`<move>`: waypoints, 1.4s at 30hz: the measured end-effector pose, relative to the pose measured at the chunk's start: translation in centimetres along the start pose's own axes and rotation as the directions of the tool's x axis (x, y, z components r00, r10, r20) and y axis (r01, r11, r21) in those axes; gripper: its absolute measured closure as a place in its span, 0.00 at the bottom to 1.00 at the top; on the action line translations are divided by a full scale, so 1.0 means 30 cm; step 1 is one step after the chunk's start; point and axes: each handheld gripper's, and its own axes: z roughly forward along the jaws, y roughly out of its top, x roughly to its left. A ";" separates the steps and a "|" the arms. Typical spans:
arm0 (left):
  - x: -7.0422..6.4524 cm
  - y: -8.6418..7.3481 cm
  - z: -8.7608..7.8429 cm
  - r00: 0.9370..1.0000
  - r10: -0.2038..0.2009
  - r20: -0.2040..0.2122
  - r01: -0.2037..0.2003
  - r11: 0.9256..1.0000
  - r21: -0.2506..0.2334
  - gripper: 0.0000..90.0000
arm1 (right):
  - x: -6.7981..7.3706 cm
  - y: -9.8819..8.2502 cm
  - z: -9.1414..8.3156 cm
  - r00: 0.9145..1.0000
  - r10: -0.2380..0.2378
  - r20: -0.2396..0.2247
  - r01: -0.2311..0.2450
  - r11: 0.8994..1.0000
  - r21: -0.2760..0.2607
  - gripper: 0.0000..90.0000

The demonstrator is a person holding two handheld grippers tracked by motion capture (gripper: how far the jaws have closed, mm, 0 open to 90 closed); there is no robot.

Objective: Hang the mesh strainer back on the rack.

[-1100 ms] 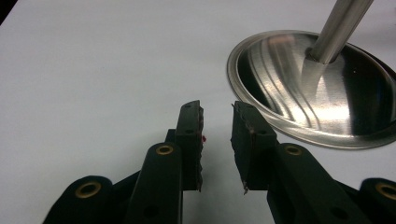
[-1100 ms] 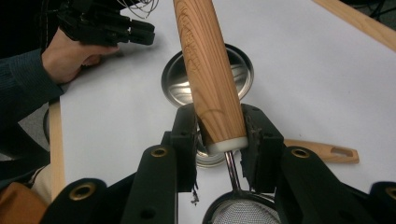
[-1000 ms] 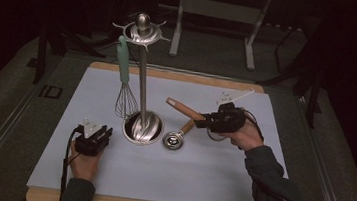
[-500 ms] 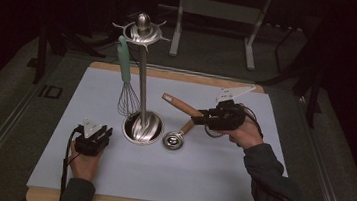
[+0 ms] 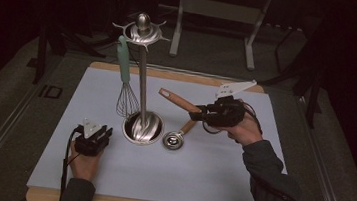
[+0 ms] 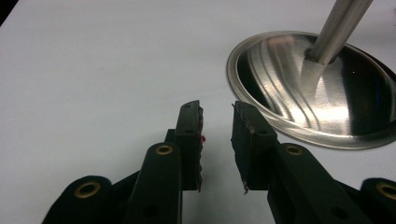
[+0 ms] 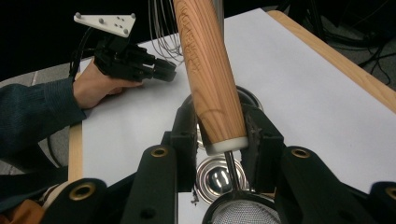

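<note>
You had the wooden-handled strainer [image 5: 179,100] near the middle of the high view, its light brown handle slanting up toward the upper left and its end clear of the mat. Your right gripper [image 5: 204,114] clamped that handle near its lower end; in the right gripper view the grained handle [image 7: 208,74] rose up the centre of the frame between the two jaws, ending in a white collar with a thin metal stem below. The mesh bowl [image 7: 240,212] sat at the bottom edge of that view. Below it a small shiny metal cup [image 5: 173,141] lay on the white mat, just right of the stand's round base [image 5: 142,127].
</note>
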 end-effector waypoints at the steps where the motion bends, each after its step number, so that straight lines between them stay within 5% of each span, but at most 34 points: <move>1: 0.000 0.000 0.000 1.000 0.000 0.000 0.000 1.000 0.000 0.81 | 0.001 0.004 -0.002 1.000 -0.001 0.000 0.001 1.000 -0.001 0.76; 42: 0.001 0.000 -0.001 1.000 0.000 0.004 0.000 1.000 0.000 0.80 | 0.060 0.198 -0.088 0.995 -0.095 0.012 0.096 0.984 -0.153 0.76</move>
